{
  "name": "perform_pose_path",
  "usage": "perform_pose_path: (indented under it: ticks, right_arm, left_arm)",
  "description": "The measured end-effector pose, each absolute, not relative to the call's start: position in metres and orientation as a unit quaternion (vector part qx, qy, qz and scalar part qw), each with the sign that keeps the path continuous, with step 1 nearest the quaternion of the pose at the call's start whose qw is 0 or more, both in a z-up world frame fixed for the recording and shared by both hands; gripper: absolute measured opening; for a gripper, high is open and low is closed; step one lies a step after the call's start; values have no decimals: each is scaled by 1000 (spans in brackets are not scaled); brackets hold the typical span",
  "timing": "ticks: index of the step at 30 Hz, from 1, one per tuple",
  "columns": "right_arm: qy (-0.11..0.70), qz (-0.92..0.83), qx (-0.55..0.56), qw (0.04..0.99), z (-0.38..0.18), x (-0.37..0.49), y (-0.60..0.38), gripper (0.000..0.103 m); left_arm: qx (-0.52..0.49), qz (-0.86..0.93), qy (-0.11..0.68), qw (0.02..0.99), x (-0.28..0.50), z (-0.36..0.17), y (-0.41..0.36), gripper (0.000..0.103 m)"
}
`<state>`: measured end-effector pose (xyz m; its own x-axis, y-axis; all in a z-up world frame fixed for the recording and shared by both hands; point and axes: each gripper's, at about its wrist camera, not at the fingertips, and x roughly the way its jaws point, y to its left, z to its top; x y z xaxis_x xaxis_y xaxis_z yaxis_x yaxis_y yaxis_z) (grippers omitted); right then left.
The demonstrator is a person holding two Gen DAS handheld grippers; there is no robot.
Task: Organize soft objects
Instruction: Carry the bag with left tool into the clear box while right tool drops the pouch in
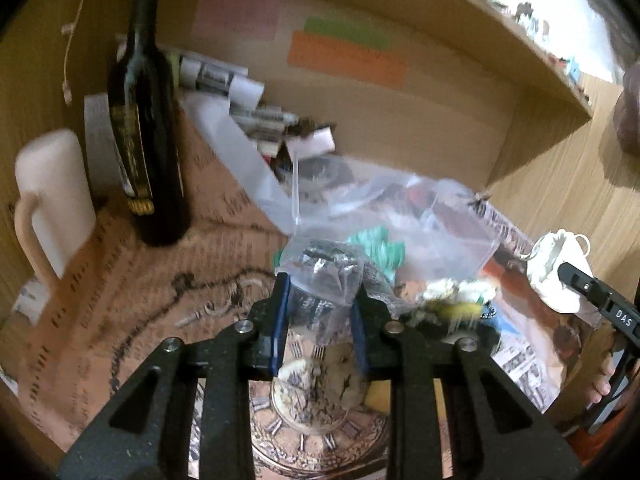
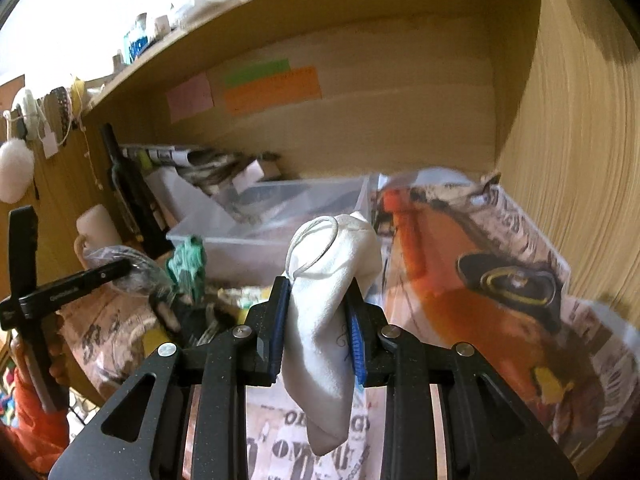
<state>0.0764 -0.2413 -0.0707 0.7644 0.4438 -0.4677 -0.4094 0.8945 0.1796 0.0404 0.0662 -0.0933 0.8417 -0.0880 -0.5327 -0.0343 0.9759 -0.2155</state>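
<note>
My left gripper (image 1: pixel 322 292) is shut on a small clear plastic bag (image 1: pixel 326 276) with dark contents, held above the printed table cover. My right gripper (image 2: pixel 320 300) is shut on a white cloth face mask (image 2: pixel 332 308) with an elastic loop, which hangs down between the jaws. The mask (image 1: pixel 554 272) and the right gripper's finger (image 1: pixel 592 292) also show at the right of the left wrist view. The left gripper with its bag (image 2: pixel 128 268) shows at the left of the right wrist view. A clear plastic bin (image 2: pixel 276 224) stands behind, with a green soft item (image 2: pixel 188 260) at its front.
A dark bottle (image 1: pixel 144 120) and a cream mug (image 1: pixel 52 196) stand at the left of the wooden shelf nook. Rolled newspapers (image 1: pixel 240 96) lie at the back. Coloured notes (image 2: pixel 272 84) stick to the back wall. Small clutter (image 1: pixel 456 300) lies in front of the bin.
</note>
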Motion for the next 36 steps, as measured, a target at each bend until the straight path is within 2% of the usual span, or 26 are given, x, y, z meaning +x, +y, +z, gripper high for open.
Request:
perform_pose_path:
  ticks: [10,19,28,36]
  right_arm:
    - [187,241,20,952,-31,91,-231,24]
    - [164,261,-17,951,-9,115,-201,25]
    - [194,273,-32,942,-16,154,-175,25]
    - [258,267,-53,927,-47,195,-153,25]
  left_arm:
    - [-99,-24,225,969,61,-47,70,28]
    - [-90,-32,210,973,104,-21,59,28]
    - [-73,-53,255,963,157,-31,37,28]
    - [-65,-62,312,946,199,-60,26,28]
